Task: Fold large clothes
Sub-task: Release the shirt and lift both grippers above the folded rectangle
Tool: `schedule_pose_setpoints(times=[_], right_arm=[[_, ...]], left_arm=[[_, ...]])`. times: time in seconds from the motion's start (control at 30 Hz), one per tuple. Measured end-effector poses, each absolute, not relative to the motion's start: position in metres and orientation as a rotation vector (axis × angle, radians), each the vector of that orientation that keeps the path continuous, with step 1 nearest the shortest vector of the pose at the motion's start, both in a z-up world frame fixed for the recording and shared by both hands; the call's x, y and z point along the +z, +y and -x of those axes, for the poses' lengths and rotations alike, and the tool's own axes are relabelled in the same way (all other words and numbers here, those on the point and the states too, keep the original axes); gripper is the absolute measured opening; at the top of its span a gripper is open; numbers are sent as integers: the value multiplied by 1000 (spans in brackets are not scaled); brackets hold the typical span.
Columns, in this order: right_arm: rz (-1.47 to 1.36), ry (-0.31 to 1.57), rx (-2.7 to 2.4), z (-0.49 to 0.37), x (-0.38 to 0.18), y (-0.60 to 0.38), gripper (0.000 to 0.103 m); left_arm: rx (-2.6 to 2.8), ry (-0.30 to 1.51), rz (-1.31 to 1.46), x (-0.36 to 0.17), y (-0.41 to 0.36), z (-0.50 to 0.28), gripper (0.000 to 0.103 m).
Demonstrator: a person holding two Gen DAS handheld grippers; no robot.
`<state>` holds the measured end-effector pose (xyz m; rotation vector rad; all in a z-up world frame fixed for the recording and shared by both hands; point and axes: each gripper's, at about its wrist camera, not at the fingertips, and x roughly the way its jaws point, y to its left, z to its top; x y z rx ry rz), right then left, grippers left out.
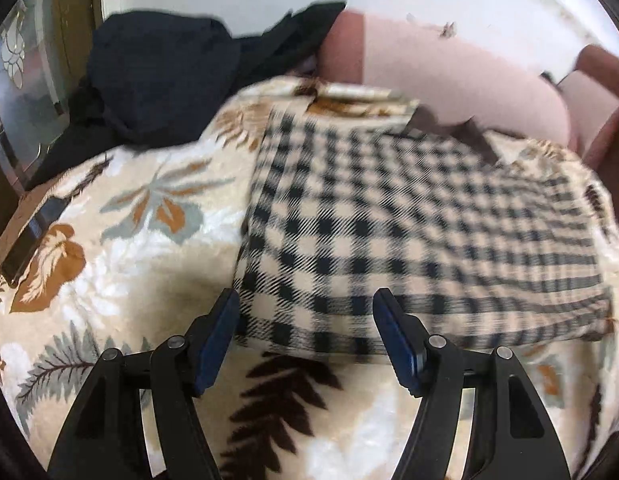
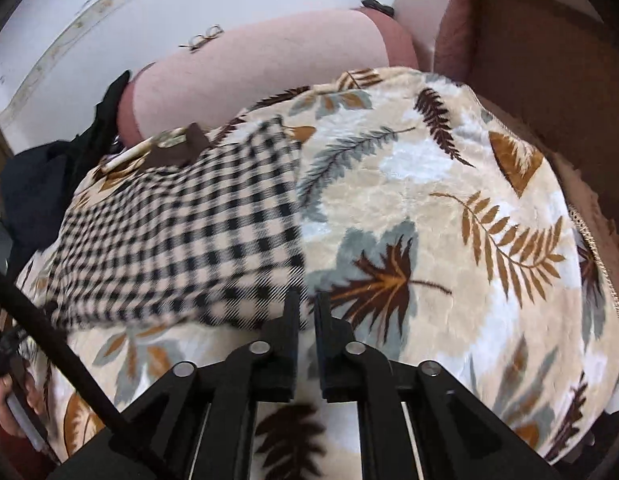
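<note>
Blurred all over, both views smeared by motion, so fine detail hard to read. Checked garment (image 1: 409,236) folded into a flat rectangle, black and cream squares, lying on the leaf-print blanket (image 1: 121,240) at centre right of the left wrist view. Far edge of it partly hidden under a brown scrap and a curled blanket fold, upper centre; not clear what the brown scrap is. Near right corner fading into blur.

Left gripper (image 1: 305,312) at bottom centre, fingers (image 1: 217,328) spread wide, nothing between them, tips just above the near edge of the garment; touching or not, cannot tell. Right gripper (image 2: 307,308) at bottom centre of the right wrist view, fingers nearly together with a thin gap, no cloth visibly caught, tips at the near right corner of the garment. A hand (image 2: 9,408) cut off at the lower left edge of that view, gripping a handle, with a black rod crossing in front of it.

Surface soft and plush, cream with brown, orange and grey leaves, bulging under the fisheye. Behind it a pink cushion (image 1: 461,76) and a white wall with a faint trim line. Dark clothes pile (image 1: 157,72) heaped at upper left, shapes merging. Brown cardboard box (image 2: 541,64) at upper right of the right wrist view, inside mostly out of sight.
</note>
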<state>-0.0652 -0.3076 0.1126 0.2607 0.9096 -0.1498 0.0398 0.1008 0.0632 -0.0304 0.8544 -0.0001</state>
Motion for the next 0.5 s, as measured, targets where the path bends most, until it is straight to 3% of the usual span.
schedule_pose_setpoints(times=[0.1, 0.27, 0.5], right_arm=[[-257, 916, -129, 72, 114, -292, 31], [-234, 937, -87, 80, 115, -260, 31], [-199, 938, -63, 84, 120, -234, 42]], left_arm=[[-9, 758, 42, 86, 98, -21, 68], [25, 607, 78, 118, 103, 5, 77], [70, 516, 68, 139, 110, 21, 78]])
